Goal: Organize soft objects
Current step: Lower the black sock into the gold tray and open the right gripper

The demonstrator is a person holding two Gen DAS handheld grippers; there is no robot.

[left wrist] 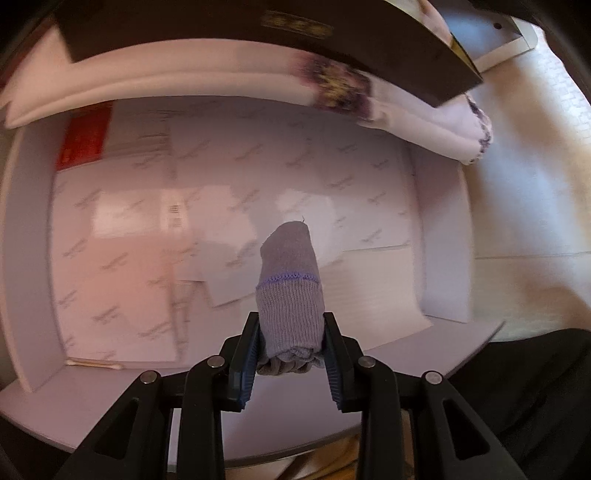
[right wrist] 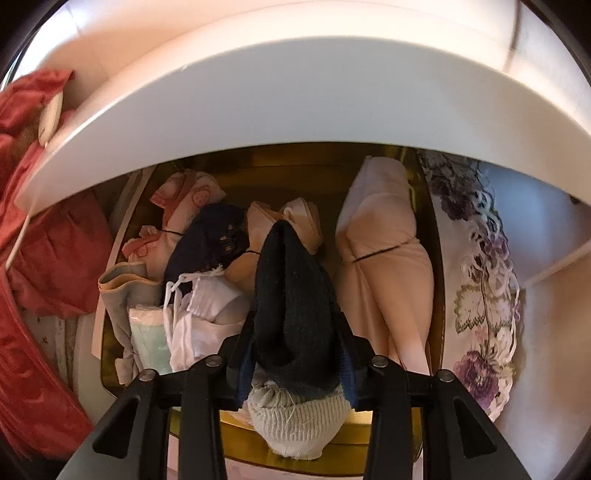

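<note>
My left gripper is shut on a rolled grey-lilac sock and holds it above the white paper-lined floor of an open white box. My right gripper is shut on a rolled black sock with a pale grey cuff and holds it over a gold-lined box. That box holds several rolled soft things: a peach roll, a navy item, pink printed cloth and white face masks.
A dark box lies on a floral white cloth at the back of the left view. A cotton swab lies in the white box. In the right view, a white drawer front overhangs, red fabric at left, floral cloth at right.
</note>
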